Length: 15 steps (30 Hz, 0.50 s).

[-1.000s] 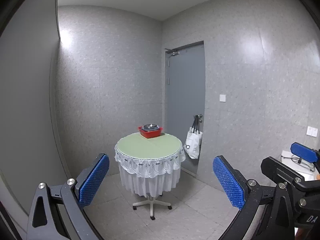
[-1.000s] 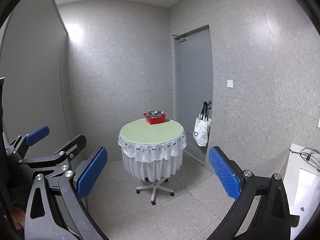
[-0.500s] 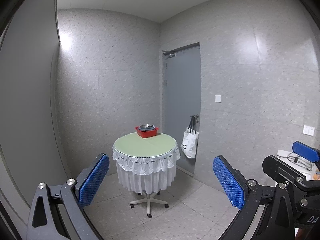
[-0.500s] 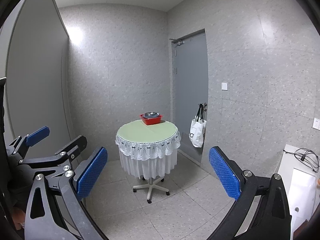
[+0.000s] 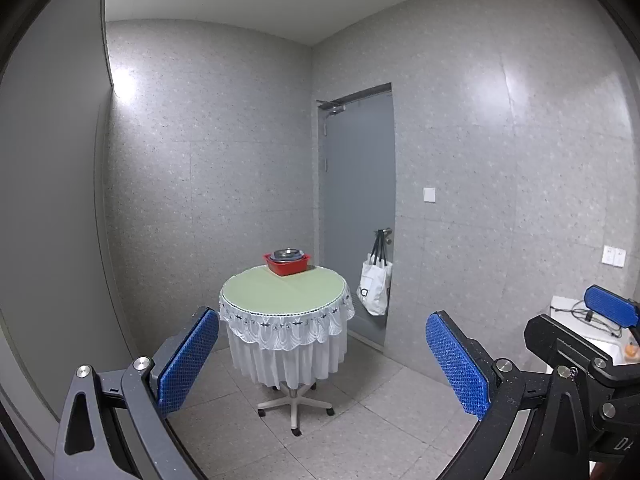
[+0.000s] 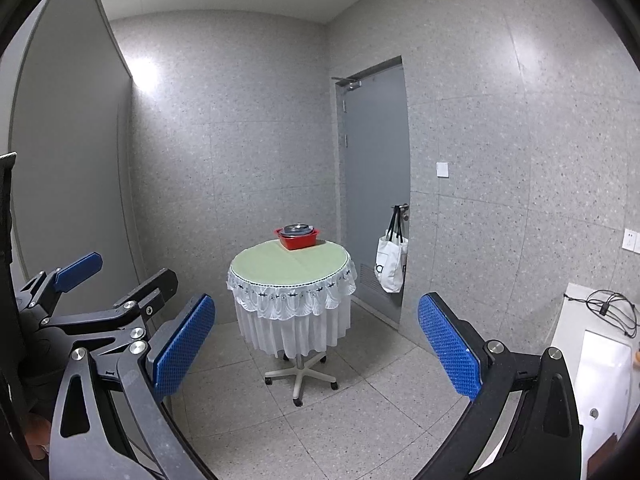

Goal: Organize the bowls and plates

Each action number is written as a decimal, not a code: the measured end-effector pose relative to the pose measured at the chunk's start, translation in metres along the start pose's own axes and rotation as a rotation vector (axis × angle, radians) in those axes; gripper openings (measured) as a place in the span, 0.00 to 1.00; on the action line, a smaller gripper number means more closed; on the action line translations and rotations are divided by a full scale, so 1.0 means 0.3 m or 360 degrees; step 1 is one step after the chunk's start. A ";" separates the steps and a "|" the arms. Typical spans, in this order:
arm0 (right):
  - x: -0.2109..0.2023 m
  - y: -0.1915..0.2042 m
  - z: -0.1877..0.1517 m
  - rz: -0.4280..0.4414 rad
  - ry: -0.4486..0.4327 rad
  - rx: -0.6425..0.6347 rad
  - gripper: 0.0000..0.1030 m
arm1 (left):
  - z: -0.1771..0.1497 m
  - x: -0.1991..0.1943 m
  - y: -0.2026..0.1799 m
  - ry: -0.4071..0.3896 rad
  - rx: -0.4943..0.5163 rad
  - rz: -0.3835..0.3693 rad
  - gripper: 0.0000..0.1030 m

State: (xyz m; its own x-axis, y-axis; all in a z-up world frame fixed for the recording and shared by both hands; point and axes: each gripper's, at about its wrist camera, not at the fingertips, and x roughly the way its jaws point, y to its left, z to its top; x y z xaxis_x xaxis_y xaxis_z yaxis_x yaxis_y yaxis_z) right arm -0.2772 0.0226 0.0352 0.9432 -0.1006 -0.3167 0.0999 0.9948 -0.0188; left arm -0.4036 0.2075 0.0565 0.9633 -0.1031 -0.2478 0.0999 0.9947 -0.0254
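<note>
**Up close, two empty grippers; dishes far off**

Nearest, the left gripper (image 5: 322, 354) and right gripper (image 6: 316, 344) gape wide, gripping nothing. Beyond, well apart, a round table (image 5: 256, 292) carries a red basin (image 5: 287, 265) of stacked bowls (image 5: 286, 255) at its far edge.

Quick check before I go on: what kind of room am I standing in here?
Probably a small bare indoor room, maybe a utility or test space: speckled grey walls, a grey door with a white tote bag hung on its handle, and one round cloth-covered table holding a red bin of dishes.
</note>
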 end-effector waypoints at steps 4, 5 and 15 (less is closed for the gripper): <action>0.006 -0.002 -0.006 0.0002 0.0004 0.0005 1.00 | 0.005 0.020 0.001 0.0005 -0.0001 0.0002 1.00; 0.007 -0.001 -0.007 0.0002 0.0005 0.0005 1.00 | 0.008 0.026 0.002 0.0007 -0.0001 0.0001 1.00; 0.026 -0.001 -0.007 0.0017 0.0011 0.0008 1.00 | 0.000 0.076 0.013 0.0008 -0.0002 0.0010 1.00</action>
State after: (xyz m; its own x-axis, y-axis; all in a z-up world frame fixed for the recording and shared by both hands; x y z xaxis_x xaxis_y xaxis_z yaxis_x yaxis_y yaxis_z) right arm -0.2707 0.0217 0.0308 0.9421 -0.0897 -0.3231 0.0911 0.9958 -0.0108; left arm -0.3813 0.2091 0.0507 0.9627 -0.0965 -0.2527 0.0932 0.9953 -0.0252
